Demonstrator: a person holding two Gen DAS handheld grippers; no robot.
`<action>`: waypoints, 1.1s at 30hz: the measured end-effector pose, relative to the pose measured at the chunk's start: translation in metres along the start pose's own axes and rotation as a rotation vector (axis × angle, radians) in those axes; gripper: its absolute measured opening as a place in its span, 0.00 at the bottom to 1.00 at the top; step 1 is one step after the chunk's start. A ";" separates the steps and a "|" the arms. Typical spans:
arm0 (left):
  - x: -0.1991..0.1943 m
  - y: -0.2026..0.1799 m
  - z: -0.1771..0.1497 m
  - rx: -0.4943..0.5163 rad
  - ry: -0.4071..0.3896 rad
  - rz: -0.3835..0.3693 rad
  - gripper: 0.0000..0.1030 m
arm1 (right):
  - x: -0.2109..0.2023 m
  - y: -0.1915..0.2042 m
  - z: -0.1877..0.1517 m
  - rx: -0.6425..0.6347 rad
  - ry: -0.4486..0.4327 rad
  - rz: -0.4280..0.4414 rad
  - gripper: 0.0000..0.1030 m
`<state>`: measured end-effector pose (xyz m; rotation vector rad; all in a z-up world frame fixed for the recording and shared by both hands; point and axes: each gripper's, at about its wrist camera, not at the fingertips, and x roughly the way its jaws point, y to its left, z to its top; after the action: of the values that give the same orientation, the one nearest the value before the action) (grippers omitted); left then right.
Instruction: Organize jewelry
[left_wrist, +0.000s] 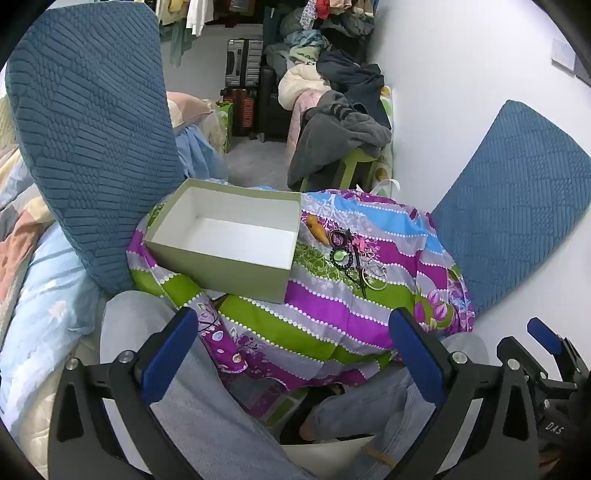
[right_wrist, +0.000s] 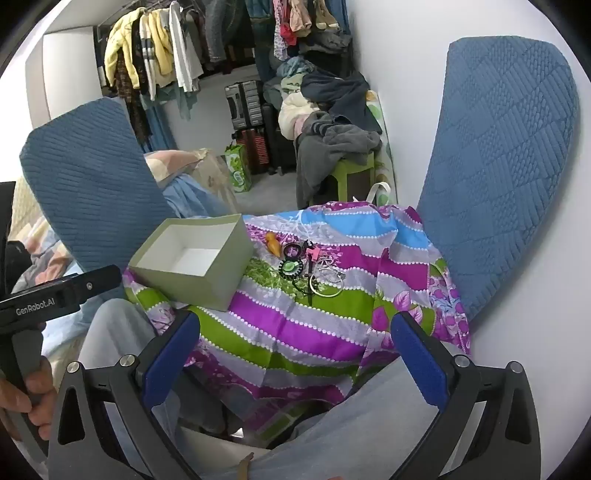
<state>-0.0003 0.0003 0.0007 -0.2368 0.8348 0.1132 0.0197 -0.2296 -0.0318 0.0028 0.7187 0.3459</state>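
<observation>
An open, empty grey-green box (left_wrist: 225, 236) with a white inside sits on a striped purple, green and blue cloth (left_wrist: 317, 314). It also shows in the right wrist view (right_wrist: 192, 262). To its right lies a small heap of jewelry (left_wrist: 354, 258), (right_wrist: 314, 269): an orange piece (left_wrist: 317, 229), a green round piece (left_wrist: 339, 255), a pink clip, bangles (right_wrist: 327, 284) and dark beads. My left gripper (left_wrist: 295, 362) is open and empty, low and near, short of the cloth. My right gripper (right_wrist: 295, 363) is open and empty, likewise held back.
Blue quilted cushions stand at the left (left_wrist: 92, 147) and right (left_wrist: 517, 206) of the cloth. The person's jeans-clad legs (left_wrist: 192, 406) lie under the grippers. Clothes piles, a green stool (right_wrist: 351, 177) and suitcases (right_wrist: 251, 107) fill the far room. A white wall (right_wrist: 406, 110) is on the right.
</observation>
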 end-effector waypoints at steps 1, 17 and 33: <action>0.001 -0.001 0.000 0.016 0.010 0.017 0.99 | 0.001 0.000 0.001 0.000 -0.002 -0.002 1.00; -0.008 0.002 0.009 -0.001 -0.027 -0.016 0.99 | 0.003 0.000 -0.001 -0.004 0.012 -0.011 1.00; -0.003 -0.002 0.003 0.012 -0.020 -0.009 0.99 | 0.002 0.003 0.001 -0.002 0.017 -0.037 1.00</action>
<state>0.0000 -0.0010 0.0055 -0.2278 0.8139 0.1016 0.0212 -0.2264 -0.0321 -0.0149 0.7342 0.3118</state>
